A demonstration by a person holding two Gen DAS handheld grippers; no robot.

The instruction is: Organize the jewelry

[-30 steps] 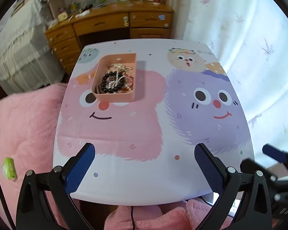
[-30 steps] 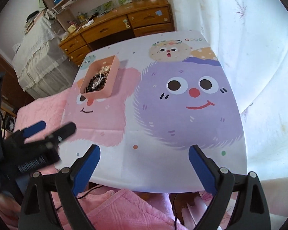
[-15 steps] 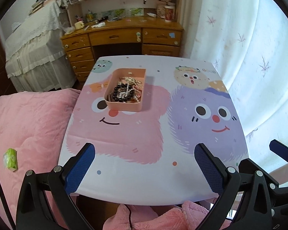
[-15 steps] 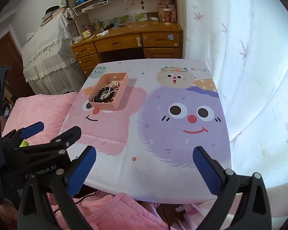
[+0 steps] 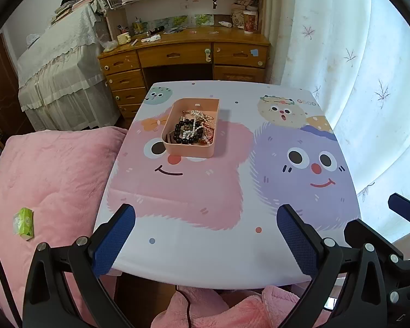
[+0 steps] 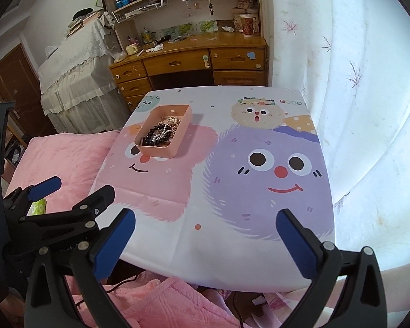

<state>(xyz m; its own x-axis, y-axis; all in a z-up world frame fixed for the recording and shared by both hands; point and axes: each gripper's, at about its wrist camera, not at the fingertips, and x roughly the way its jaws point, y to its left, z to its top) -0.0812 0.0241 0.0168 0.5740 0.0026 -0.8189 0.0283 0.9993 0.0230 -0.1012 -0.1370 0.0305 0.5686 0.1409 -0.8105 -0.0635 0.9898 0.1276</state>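
A pink rectangular tray [image 5: 190, 147] stands on the far left part of the cartoon-print table [image 5: 232, 205]; it also shows in the right wrist view [image 6: 161, 149]. It holds tangled jewelry [image 5: 192, 131]: black beads, pearls and chains. My left gripper [image 5: 205, 235] is open and empty, held back over the table's near edge. My right gripper [image 6: 205, 237] is open and empty, also at the near edge, to the right of the left one [image 6: 68, 191]. Both are well short of the tray.
A pink quilted bed [image 5: 46, 180] lies left of the table, with a small green packet [image 5: 23, 222] on it. A wooden desk [image 5: 183, 54] with drawers stands beyond the table. A white curtain [image 5: 369, 82] hangs on the right.
Both grippers have pulled back and tilted up, so the tray and table look farther off and more of the room shows. Both stay open and empty.
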